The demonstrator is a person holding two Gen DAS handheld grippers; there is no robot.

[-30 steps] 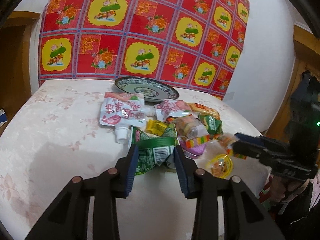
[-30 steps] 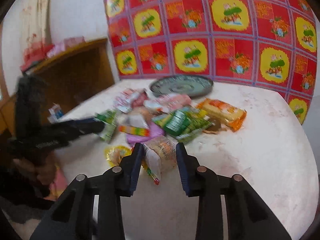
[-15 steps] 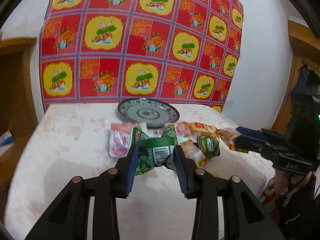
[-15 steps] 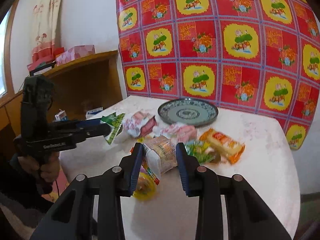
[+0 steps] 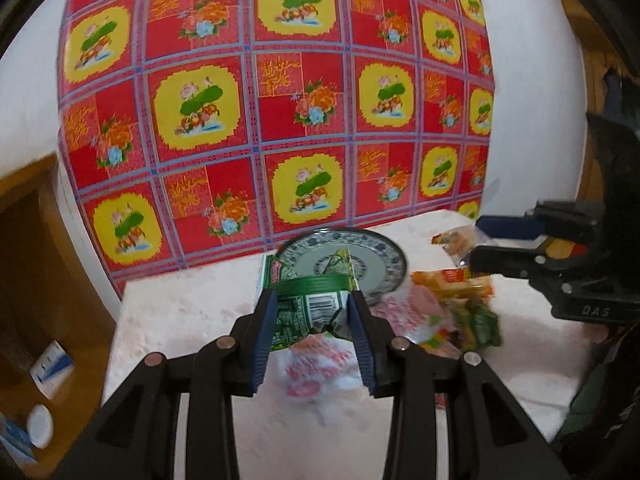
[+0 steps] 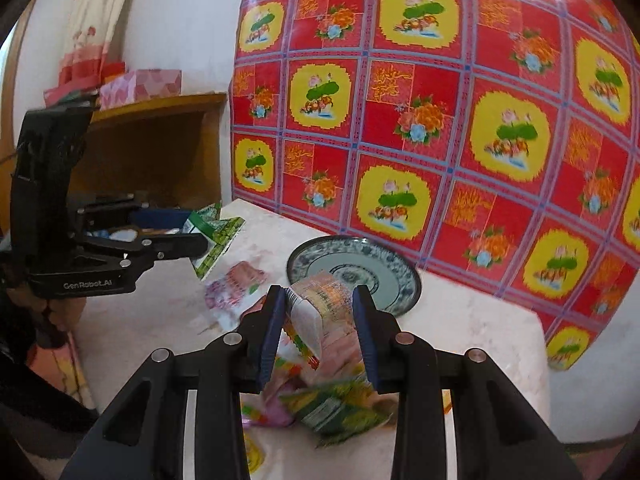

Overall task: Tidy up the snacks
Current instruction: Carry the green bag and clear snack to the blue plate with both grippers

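We see the left hand-held gripper [image 5: 314,312] clamped on a green snack packet [image 5: 308,312], its blue pads pressing both sides of the crumpled foil, barcode face toward the camera; the packet hangs clear of the surface [image 5: 180,312], in line with the blue-patterned plate [image 5: 384,264] that sits near the back edge by the red and yellow floral cloth [image 5: 280,100] on the wall. The right hand-held gripper [image 6: 320,316] grips a clear-wrapped snack pack [image 6: 324,304] with orange print (its label is too blurred for us to read); this one too is lifted above the surface, with the plate just behind it in the right wrist view. Below both grippers the rest of the snacks lie in a loose heap: a pink and white pouch [image 5: 320,364] directly under the left gripper, an orange packet [image 5: 452,280] and a green one [image 5: 476,320] to its right; a pink pouch [image 6: 236,284] lies apart on the left of the right wrist view. A wooden cabinet [image 6: 160,148] stands beside the surface; pink boxes [image 6: 140,84] rest on top of it.
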